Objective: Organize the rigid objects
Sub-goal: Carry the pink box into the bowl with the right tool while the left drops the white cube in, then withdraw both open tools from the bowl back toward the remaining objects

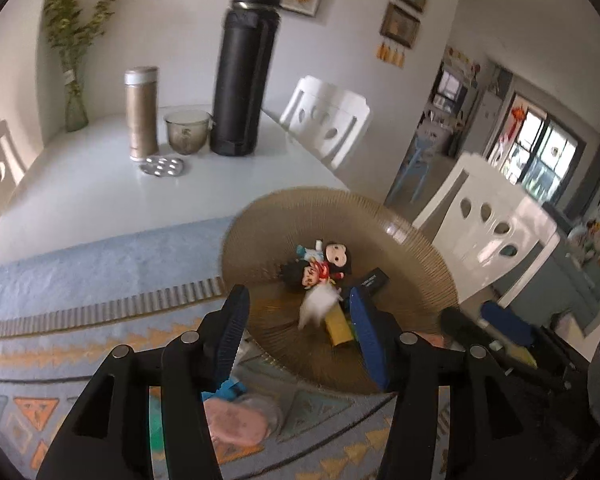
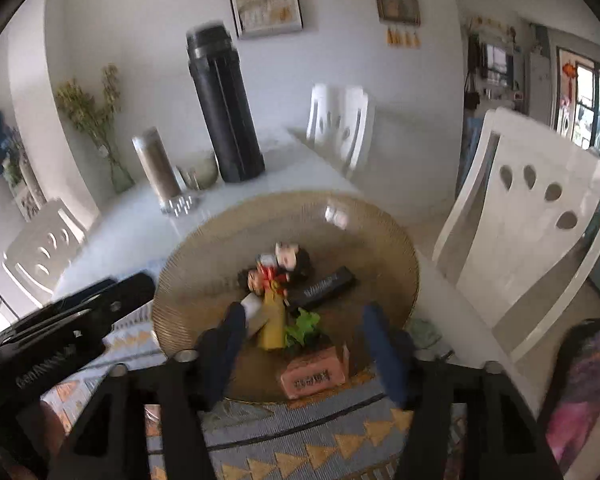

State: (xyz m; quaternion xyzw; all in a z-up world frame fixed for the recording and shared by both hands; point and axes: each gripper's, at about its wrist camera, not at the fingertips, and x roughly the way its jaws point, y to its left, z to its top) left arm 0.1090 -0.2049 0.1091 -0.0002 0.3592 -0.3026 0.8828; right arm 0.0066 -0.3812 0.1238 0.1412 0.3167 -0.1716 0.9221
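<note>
Two sets of tongs are hovering over the near edge of a ribbed amber glass bowl [image 1: 400, 216], and both are standing released, with nothing between their blue pads. The left tongs [image 1: 300, 320] are reaching in from the bowl's near-left rim; the right tongs [image 2: 304, 344] are pointing in over its near rim.

Inside the bowl, two small dolls [image 1: 320, 264] are lying together toward the far side of the middle, heads touching. Just beside them, toward the bowl's right, a flat black case [image 2: 328, 286] is resting with pale lettering on top. Nearer the tongs, a yellow block [image 2: 274, 320] is leaning against a blurred white piece [image 1: 318, 306], a green leafy toy [image 2: 302, 326] is sitting just right of the block, and an orange box [image 2: 314, 374] is lying at the bowl's near rim.

The bowl is sitting on a patterned blue cloth [image 1: 100, 264] that is covering the near part of the white table [image 1: 100, 188]. Beyond the bowl, a tall black flask [image 1: 244, 76], a gold canister [image 1: 142, 114] and a small glass cup [image 1: 188, 130] are standing in a row.
</note>
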